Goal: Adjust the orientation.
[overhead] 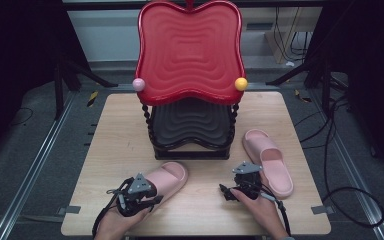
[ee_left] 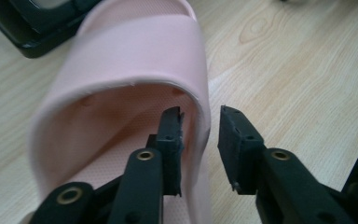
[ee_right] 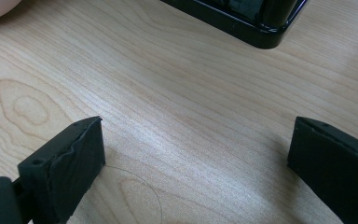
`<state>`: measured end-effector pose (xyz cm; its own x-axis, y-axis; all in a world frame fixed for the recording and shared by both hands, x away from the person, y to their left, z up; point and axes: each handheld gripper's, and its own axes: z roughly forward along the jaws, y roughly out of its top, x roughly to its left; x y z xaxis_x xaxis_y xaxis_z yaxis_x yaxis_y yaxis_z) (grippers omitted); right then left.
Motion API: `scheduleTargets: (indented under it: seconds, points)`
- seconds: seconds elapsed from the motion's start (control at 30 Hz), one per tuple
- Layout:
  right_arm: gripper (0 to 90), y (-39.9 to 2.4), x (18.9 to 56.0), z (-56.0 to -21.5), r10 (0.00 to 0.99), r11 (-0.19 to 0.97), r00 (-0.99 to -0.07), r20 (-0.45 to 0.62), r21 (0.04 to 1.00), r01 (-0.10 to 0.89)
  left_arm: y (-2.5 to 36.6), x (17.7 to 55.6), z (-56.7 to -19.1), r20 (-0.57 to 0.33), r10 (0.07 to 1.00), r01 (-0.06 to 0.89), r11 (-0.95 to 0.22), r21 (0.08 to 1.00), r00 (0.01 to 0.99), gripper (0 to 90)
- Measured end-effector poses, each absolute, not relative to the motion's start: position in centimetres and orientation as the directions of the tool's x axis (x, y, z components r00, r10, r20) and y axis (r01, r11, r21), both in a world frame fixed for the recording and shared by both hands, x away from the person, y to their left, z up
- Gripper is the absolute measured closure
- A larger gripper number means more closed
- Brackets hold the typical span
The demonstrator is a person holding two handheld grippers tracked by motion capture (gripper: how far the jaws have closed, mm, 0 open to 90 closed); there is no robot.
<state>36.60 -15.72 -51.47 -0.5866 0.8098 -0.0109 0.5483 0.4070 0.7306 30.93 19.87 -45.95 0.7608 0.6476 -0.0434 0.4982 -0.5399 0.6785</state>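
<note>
place: lab | signs: aluminium rails (overhead: 40, 155), loose cables (overhead: 330, 165), black curtains (overhead: 15, 60)

Pink slipper (ee_left: 126, 60), side wall between fingers (ee_left: 170, 140) (gap visible), wooden table (ee_left: 303, 70)

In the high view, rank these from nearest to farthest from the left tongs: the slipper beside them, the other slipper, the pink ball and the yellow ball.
1. Near slipper, at the left tongs, its side wall between the jaws.
2. Other slipper, across the table on the right.
3. Pink ball, on the red tray's left edge.
4. Yellow ball, on the tray's right edge.
</note>
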Motion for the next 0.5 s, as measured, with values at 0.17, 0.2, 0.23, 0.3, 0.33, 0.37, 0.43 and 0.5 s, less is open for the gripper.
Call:
scheduleTargets:
  seconds: [0.17,0.2,0.23,0.3,0.33,0.37,0.43,0.5]
  points:
    - [4.0,-15.72,36.6,-51.48,0.809,0.407,-0.587,-0.01,0.731,0.548,19.66,30.95,-46.37,-0.043,0.656,0.507,-0.539,0.673,0.753,76.3]
    - [4.0,-15.73,36.59,-51.47,0.81,0.407,-0.587,-0.011,0.73,0.548,19.68,31.0,-46.35,-0.046,0.658,0.509,-0.535,0.674,0.752,77.3]
    - [4.0,-15.73,36.59,-51.47,0.81,0.407,-0.587,-0.011,0.731,0.548,19.7,31.04,-46.31,-0.047,0.66,0.51,-0.531,0.677,0.75,78.6]
    - [4.0,-15.73,36.59,-51.47,0.81,0.407,-0.587,-0.011,0.73,0.548,19.66,31.07,-46.3,-0.049,0.663,0.51,-0.524,0.682,0.747,80.8]
    - [4.0,-15.73,36.59,-51.47,0.81,0.407,-0.587,-0.011,0.731,0.548,19.63,31.09,-46.32,-0.049,0.663,0.511,-0.525,0.681,0.747,81.3]
    - [4.0,-15.73,36.59,-51.47,0.81,0.407,-0.587,-0.011,0.73,0.548,19.62,31.12,-46.37,-0.05,0.664,0.512,-0.524,0.681,0.746,81.4]
    - [4.0,-15.73,36.59,-51.47,0.81,0.407,-0.587,-0.011,0.73,0.548,19.62,31.09,-46.4,-0.052,0.667,0.513,-0.518,0.685,0.744,81.7]
    - [4.0,-15.73,36.59,-51.46,0.81,0.407,-0.587,-0.011,0.73,0.548,19.57,30.95,-46.41,-0.041,0.669,0.506,-0.519,0.689,0.742,82.5]
